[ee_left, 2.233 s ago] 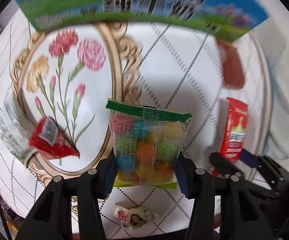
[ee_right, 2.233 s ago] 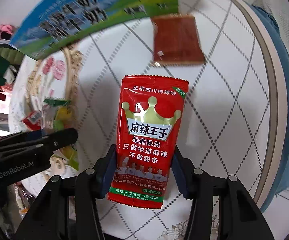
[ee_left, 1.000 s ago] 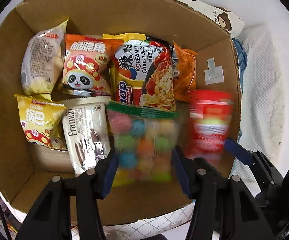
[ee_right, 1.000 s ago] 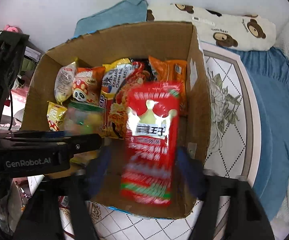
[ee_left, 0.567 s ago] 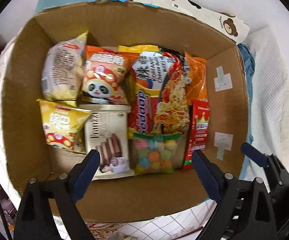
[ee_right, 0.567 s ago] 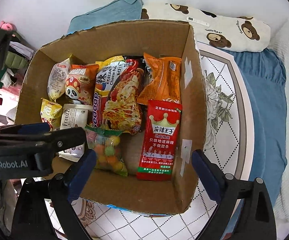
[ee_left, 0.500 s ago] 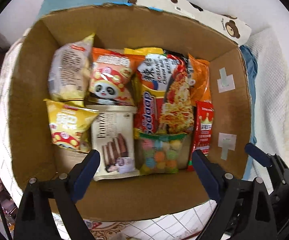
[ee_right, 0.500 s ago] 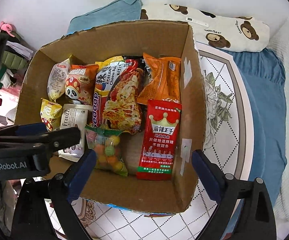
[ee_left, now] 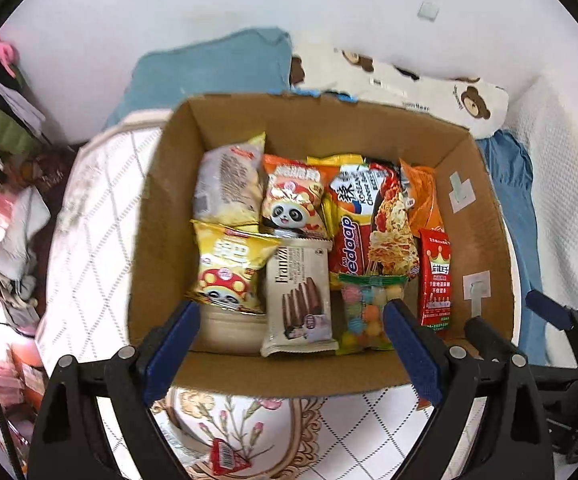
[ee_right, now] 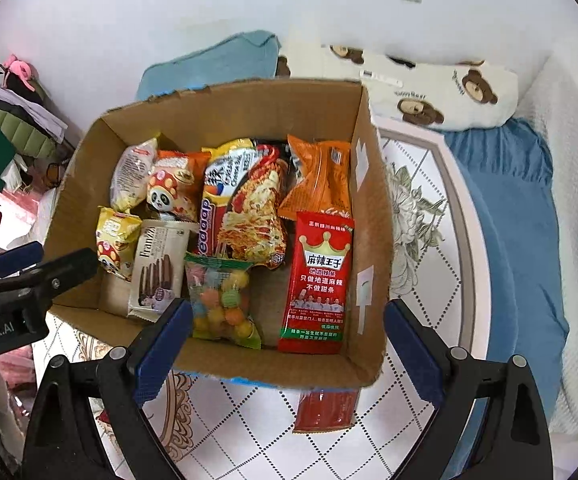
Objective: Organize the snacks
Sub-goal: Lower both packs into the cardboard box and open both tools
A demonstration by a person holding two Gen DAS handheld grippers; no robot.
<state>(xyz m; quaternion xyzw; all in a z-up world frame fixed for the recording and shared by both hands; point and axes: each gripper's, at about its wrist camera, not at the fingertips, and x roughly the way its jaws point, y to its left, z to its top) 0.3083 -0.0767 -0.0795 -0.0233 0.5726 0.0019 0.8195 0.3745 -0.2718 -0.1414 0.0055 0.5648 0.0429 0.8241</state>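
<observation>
Both grippers pulled back higher above the cardboard box [ee_left: 161, 240]; left gripper [ee_left: 291, 332] and right gripper [ee_right: 287, 332] spread wide, empty. Candy bag [ee_right: 221, 300] and red strip packet [ee_right: 321, 280] stay put inside.

White quilted bedspread [ee_right: 421, 264], diamond-stitched with flower prints, seen spread over bed. Cardboard box [ee_right: 369, 240] set directly on it. Dark red packet [ee_right: 327, 410] laid flat on spread just beside box's near wall. Small red wrapper [ee_left: 225, 456] spotted on flower print. Blue blanket [ee_right: 505, 216] draped along right edge. Bear-print pillow [ee_right: 441, 88] lodged behind box.
</observation>
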